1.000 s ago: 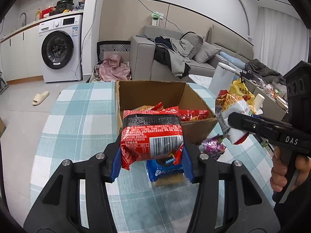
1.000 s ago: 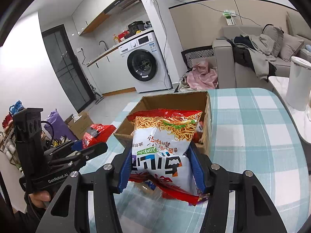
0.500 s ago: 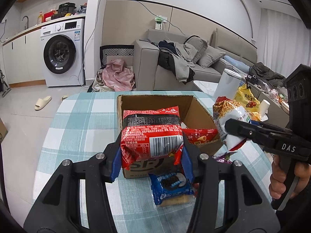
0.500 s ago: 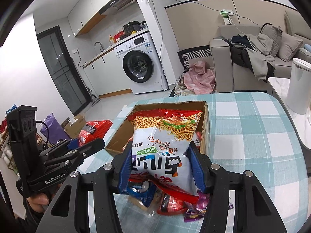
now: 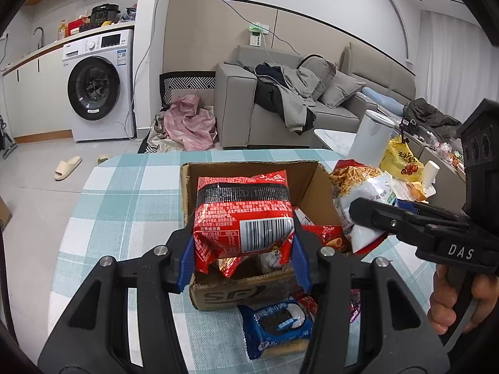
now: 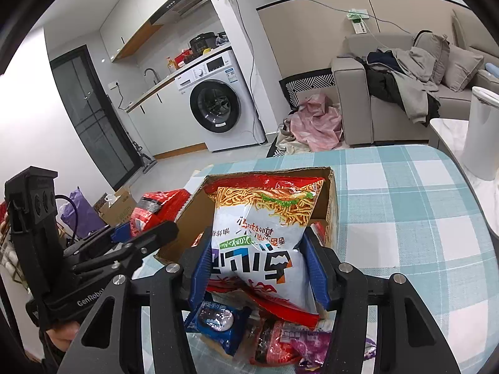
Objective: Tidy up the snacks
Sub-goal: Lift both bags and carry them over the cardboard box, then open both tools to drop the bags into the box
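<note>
My left gripper (image 5: 241, 258) is shut on a red noodle packet (image 5: 243, 218), held over the near part of an open cardboard box (image 5: 249, 168) on a checked tablecloth (image 5: 124, 205). My right gripper (image 6: 260, 268) is shut on a white and red noodle-snack bag (image 6: 262, 227), held in front of the same cardboard box (image 6: 193, 212). In the left wrist view that bag (image 5: 365, 193) hangs at the box's right edge. Red packets lie inside the box. A blue cookie pack (image 5: 277, 324) lies on the cloth before the box.
Several small snack packs (image 6: 280, 339), red and purple, lie beside the cookie pack (image 6: 215, 318) near the table's front. A white bin (image 6: 483, 131) stands off the table's right side. Beyond are a sofa (image 5: 280, 106) and a washing machine (image 5: 96, 87).
Both grippers moved back from the box with their packets still held. The box now looks smaller and farther, and the loose snacks in front of it have come into view.
</note>
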Demonstrator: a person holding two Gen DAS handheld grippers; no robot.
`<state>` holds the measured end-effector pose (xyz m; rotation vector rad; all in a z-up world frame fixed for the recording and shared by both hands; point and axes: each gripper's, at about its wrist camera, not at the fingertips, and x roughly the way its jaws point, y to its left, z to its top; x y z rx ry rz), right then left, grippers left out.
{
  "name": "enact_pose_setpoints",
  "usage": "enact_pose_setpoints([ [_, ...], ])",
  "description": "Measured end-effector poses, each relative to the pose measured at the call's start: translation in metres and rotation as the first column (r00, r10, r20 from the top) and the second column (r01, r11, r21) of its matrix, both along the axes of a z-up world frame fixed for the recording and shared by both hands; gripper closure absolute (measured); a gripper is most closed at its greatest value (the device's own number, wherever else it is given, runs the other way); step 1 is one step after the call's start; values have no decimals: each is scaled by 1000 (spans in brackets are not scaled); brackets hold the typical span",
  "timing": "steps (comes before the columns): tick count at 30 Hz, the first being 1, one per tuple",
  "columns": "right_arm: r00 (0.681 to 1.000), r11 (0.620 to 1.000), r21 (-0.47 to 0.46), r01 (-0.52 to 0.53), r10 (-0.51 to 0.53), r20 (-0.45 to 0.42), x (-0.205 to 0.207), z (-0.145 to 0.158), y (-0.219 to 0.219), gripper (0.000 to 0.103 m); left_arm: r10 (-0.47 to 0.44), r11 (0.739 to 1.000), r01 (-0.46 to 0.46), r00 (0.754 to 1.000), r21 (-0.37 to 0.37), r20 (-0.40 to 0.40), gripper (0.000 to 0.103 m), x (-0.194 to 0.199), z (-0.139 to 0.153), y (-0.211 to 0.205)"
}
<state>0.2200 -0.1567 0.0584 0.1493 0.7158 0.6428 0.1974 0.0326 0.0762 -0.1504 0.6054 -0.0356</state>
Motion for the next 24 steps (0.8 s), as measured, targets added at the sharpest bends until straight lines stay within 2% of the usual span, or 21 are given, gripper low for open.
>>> enact_pose_setpoints([
  [9,1000,1000,6,6,-6,-20,17,-12,10,48,-5,1000,5,1000,14,-23,55,29,-19,-4],
  [24,999,999,-22,34,-34,-25,41,-30,23,48,-6,999,9,998,39,-57,55,50,-52,-8],
])
